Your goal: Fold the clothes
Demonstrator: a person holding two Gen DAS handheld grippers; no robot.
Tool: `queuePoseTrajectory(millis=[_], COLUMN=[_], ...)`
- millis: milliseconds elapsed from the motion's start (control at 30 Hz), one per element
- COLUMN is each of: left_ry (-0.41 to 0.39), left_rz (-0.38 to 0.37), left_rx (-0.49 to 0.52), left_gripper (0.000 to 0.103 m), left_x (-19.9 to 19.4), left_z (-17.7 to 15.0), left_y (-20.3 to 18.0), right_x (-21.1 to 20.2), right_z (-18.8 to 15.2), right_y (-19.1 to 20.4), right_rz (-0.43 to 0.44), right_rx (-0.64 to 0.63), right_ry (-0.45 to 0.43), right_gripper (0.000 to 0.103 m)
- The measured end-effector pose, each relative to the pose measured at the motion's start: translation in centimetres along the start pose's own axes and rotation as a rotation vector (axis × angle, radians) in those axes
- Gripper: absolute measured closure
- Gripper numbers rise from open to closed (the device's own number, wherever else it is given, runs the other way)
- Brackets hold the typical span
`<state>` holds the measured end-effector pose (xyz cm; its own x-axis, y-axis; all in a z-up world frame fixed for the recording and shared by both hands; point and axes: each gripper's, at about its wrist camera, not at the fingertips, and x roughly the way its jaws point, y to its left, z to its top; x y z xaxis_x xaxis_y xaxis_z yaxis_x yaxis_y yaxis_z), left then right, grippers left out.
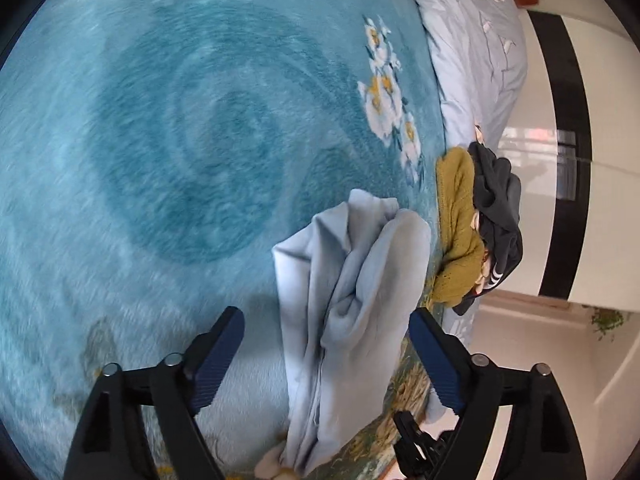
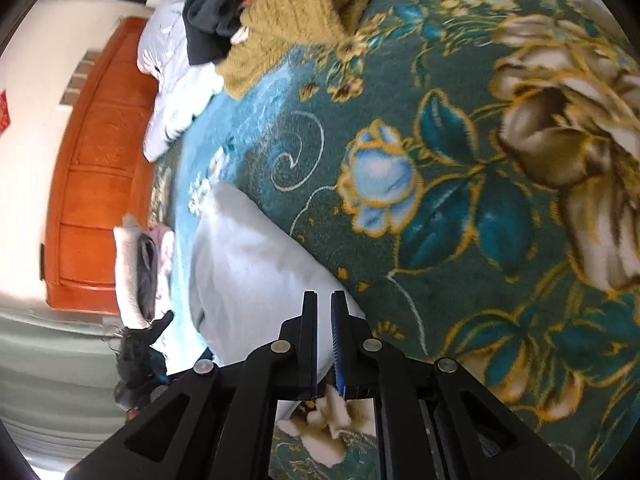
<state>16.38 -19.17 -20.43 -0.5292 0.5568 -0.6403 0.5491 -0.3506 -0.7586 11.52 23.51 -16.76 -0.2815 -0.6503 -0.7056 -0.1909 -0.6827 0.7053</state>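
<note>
A pale blue garment (image 1: 352, 300) hangs bunched above a floral blanket (image 1: 160, 140). Left gripper (image 1: 326, 350) jaws released around it; right gripper (image 2: 324, 340) jaws clenched, grasping it at its edge.

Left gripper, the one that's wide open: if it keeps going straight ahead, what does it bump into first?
Most likely the light blue garment, bunched up right between the left gripper fingers. Depth is hard to judge.

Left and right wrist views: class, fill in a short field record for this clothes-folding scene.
surface: floral blanket on a bed
garment in hand: pale blue cloth, bunched
left gripper: open, fingers either side of the cloth
right gripper: closed; whether it pinches the cloth is unclear
waiting pile: mustard knit and dark garment at the bed edge
</note>
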Motion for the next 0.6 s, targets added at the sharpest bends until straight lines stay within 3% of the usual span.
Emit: queuePoseTrajectory(millis=[33,67,100,333,500,600], left_ry=[0.002,0.008,0.017,0.048,0.054,0.054], left_rz=[0.001,0.001,0.000,0.012,-0.001,0.028], left_rx=[0.015,0.020,0.023,0.067,0.103,0.142], left_gripper=[0.014,0.014,0.013,0.013,0.014,0.024], left_x=[0.3,0.6,1.0,2.5,3.2,3.6], left_z=[0.3,0.5,0.7,1.2,1.5,1.4], left_y=[-0.2,-0.3,-0.4,-0.8,-1.3,-1.8], right_x=[-0.2,-0.4,-0.1,4.1,6.0,6.4], right_z=[-0.6,-1.1,-1.9,-5.8,-6.8,-6.7], right_y=[-0.3,-0.6,-0.8,-1.6,-1.5,-1.1], right_rz=[0.024,0.047,0.067,0.142,0.153,0.158], right_rx=[0.020,0.039,0.057,0.181,0.278,0.311], right_ry=[0.002,0.005,0.011,0.048,-0.040,-0.082], right_gripper=[0.082,0.062,0.049,0.046,0.046,0.049])
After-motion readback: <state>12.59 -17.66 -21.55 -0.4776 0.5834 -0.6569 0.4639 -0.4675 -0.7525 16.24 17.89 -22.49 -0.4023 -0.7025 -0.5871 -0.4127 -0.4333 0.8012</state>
